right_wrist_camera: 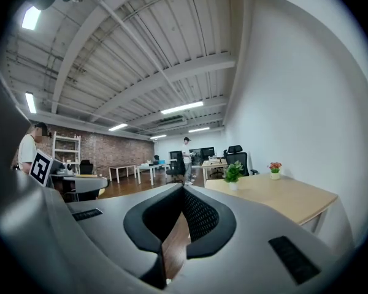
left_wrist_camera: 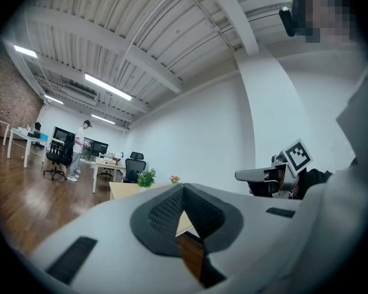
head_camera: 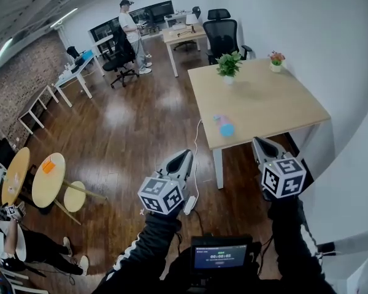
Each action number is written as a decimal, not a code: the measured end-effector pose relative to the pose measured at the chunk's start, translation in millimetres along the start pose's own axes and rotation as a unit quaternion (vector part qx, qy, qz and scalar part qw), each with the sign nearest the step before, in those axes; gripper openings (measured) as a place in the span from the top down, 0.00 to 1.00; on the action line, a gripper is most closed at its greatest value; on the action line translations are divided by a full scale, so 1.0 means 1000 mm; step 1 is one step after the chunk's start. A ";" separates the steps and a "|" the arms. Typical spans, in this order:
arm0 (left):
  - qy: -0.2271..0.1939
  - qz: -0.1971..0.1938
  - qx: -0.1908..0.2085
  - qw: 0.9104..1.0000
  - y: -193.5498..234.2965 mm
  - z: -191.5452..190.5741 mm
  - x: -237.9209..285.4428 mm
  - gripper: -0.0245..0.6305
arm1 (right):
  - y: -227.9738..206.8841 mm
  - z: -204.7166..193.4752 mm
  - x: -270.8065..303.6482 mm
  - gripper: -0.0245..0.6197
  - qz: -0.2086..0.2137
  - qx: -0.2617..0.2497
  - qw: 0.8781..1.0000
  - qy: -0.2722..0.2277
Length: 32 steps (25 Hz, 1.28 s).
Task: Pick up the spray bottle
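Spray bottle (head_camera: 224,126) beyond level left tongs (head_camera: 186,155), right tongs (head_camera: 258,142)

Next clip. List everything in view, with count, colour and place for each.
spray bottle: one, blue and pink, on the wooden table near its near edge
wooden table: one, light wood, ahead on the right
potted plant: one, green, table's far side
flower pot: one, pink flowers, table's far corner
office chair: one, black, behind the table
round tables: three, yellow, floor at left
standing person: one, white top, by far desks
left gripper: one, grey, jaws together, empty
right gripper: one, grey, jaws together, empty
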<state>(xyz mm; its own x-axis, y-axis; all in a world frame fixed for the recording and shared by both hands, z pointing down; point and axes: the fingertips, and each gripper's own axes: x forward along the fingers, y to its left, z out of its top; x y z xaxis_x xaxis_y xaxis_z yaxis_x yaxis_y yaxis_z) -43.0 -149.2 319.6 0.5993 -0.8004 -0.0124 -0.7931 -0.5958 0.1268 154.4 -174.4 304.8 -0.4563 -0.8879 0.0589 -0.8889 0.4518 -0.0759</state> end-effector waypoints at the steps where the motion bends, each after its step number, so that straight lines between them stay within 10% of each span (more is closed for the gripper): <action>1: -0.001 0.001 -0.010 1.000 0.019 -0.002 0.024 0.96 | -0.013 0.001 0.026 0.95 0.000 -0.001 1.000 -0.001; 16: -0.018 -0.021 -0.036 0.999 0.333 0.034 0.362 0.96 | -0.169 0.032 0.455 0.95 -0.031 0.006 0.999 0.011; 32: -0.006 0.008 -0.036 0.999 0.465 0.042 0.594 0.96 | -0.318 0.042 0.699 0.95 0.018 0.017 0.999 0.031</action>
<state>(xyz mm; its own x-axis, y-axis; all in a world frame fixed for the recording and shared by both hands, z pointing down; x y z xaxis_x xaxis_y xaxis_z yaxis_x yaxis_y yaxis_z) -60.4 -905.1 329.4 0.5850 -0.8107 -0.0221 -0.7922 -0.5771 0.1981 119.8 -942.2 328.3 -0.4908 -0.8635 0.1163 -0.8703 0.4794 -0.1127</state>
